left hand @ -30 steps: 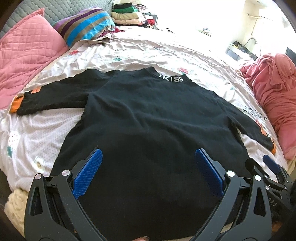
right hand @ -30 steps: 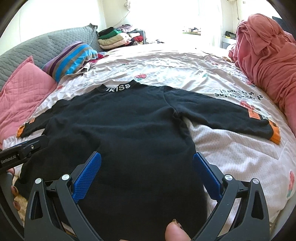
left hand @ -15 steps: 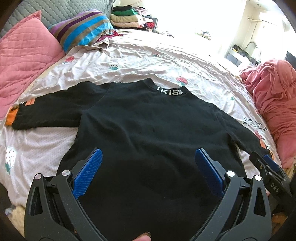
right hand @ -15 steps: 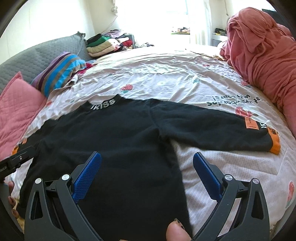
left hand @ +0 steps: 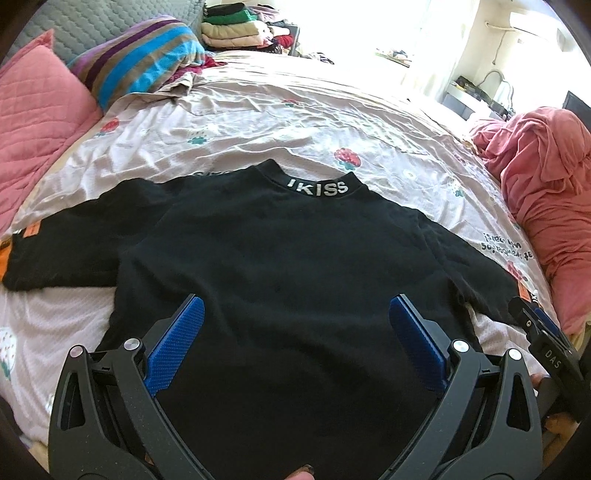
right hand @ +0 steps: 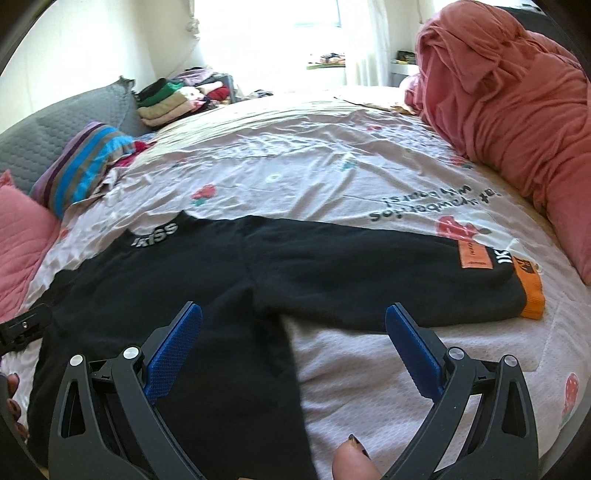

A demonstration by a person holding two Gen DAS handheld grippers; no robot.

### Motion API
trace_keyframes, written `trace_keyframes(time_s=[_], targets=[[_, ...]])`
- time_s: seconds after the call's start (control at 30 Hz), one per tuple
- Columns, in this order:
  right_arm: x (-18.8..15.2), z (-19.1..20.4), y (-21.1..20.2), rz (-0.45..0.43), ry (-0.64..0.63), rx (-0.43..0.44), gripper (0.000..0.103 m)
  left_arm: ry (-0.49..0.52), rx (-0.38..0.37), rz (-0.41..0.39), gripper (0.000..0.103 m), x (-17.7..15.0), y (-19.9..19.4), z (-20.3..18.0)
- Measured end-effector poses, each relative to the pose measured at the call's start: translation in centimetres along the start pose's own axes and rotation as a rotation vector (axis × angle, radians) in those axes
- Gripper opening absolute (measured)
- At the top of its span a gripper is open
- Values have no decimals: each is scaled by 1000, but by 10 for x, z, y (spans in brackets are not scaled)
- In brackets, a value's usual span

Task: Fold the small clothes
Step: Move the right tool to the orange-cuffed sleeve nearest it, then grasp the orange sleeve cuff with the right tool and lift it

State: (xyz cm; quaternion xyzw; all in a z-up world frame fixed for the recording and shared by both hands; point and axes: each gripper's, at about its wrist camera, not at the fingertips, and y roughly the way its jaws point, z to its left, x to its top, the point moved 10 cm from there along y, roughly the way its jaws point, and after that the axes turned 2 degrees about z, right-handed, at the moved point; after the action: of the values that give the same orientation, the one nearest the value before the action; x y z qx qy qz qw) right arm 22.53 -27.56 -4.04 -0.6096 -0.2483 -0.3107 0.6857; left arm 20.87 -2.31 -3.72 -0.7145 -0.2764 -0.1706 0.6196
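A bed (left hand: 303,110) covered with a pale sheet printed with strawberries fills both views. On its right side lies a heaped pink blanket (right hand: 517,96); at its left edge are a pink quilted pillow (left hand: 40,110) and a striped cushion (left hand: 147,62), with a stack of folded clothes (left hand: 232,26) beyond them at the far end. A black sweater (left hand: 288,266) lies flat in the middle of the bed, collar lettered "IKISS" pointing away, both sleeves spread out sideways; the right sleeve ends in an orange cuff (right hand: 532,295) beside an orange patch (right hand: 476,254). The left gripper (left hand: 295,343) hovers over the lower body of the sweater, jaws spread wide and holding nothing. The right gripper (right hand: 293,347) hangs above the sweater's right side seam and underarm, jaws equally wide apart and empty. A thumb tip (right hand: 354,461) shows at the bottom of the right wrist view.
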Motion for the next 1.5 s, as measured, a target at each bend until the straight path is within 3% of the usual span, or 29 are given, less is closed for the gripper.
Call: trace_keyframes(time_s=[0.4, 0.87, 1.23, 1.3, 1.37, 1.5], targets=[[1, -74, 21, 29, 142, -110, 99, 22, -17, 43, 94, 9, 35, -19], [-34, -166, 41, 118, 398, -226, 99, -1, -10, 75, 94, 20, 71, -10], [-15, -218, 59, 50, 608, -232, 98, -11, -9, 76, 94, 50, 93, 7], [-10, -228, 58, 11, 663, -237, 86, 1, 1, 71, 94, 55, 94, 11], [-8, -236, 58, -18, 718, -235, 67, -2, 0, 67, 94, 60, 92, 17], [-7, -243, 55, -69, 765, -227, 46, -60, -62, 57, 94, 58, 87, 30]])
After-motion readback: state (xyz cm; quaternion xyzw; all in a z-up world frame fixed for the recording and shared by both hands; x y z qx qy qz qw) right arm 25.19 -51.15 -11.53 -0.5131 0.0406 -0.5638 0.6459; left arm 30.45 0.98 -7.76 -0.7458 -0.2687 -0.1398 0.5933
